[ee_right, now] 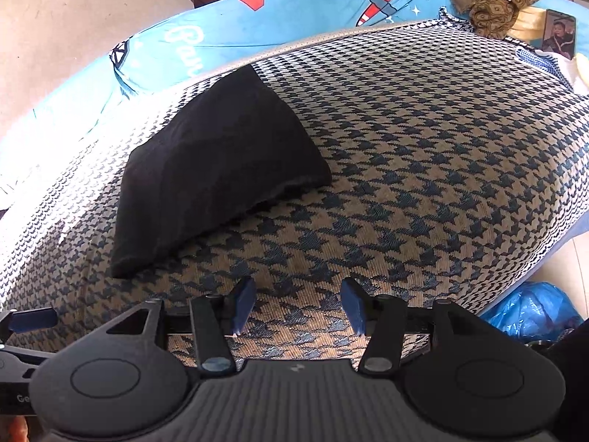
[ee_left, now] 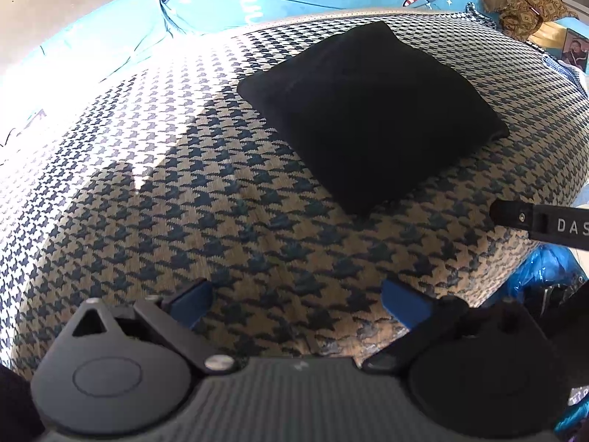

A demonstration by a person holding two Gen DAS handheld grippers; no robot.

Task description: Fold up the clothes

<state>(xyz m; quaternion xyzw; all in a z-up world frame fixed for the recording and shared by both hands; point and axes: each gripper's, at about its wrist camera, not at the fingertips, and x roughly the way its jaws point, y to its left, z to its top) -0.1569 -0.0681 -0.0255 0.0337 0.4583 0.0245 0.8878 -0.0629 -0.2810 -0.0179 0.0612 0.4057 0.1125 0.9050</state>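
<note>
Resting at the 1 o'clock side of my left view, the black garment point(ee_left: 371, 110) lies squared on the houndstooth cover point(ee_left: 184, 202), folding apparently done; left gripper point(ee_left: 294, 304) and right gripper point(ee_right: 298, 304) both spread, empty; next: fetch another piece.
</note>
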